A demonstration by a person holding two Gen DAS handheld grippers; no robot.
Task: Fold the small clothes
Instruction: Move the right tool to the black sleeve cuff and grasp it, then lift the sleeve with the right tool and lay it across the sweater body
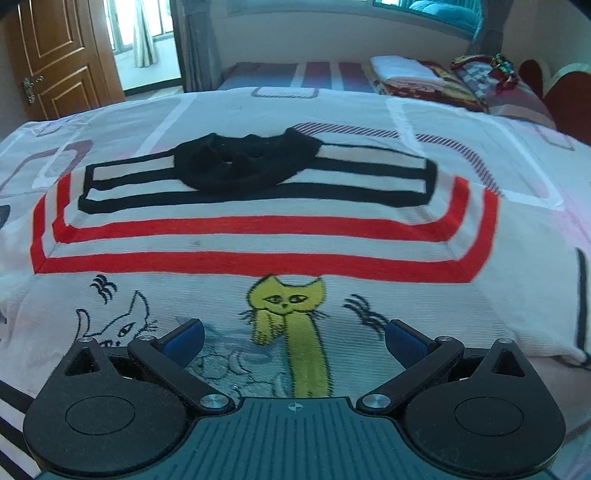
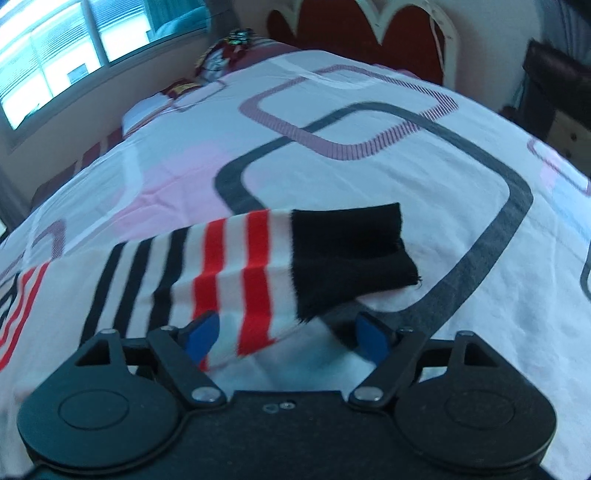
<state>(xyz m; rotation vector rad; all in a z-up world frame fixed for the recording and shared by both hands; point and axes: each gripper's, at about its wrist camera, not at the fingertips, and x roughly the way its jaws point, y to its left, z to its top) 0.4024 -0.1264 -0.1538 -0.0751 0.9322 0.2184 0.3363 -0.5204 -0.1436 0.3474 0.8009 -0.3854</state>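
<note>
A small white knit sweater (image 1: 236,236) lies flat on the bed, with red and black stripes, a black collar (image 1: 247,162) and a yellow cat (image 1: 291,314) on the front. My left gripper (image 1: 293,341) is open just above the sweater's lower front, touching nothing. In the right wrist view a striped sleeve (image 2: 229,273) with a black cuff (image 2: 351,254) lies across the bedsheet. My right gripper (image 2: 288,338) is open with the sleeve's near edge lying between the blue pads (image 2: 201,334).
The bedsheet (image 2: 369,177) is white with grey, pink and purple rounded squares. Folded blankets and clothes (image 1: 424,79) are piled at the far side. A red headboard (image 2: 369,33), a wooden door (image 1: 55,55) and a window (image 2: 55,55) surround the bed.
</note>
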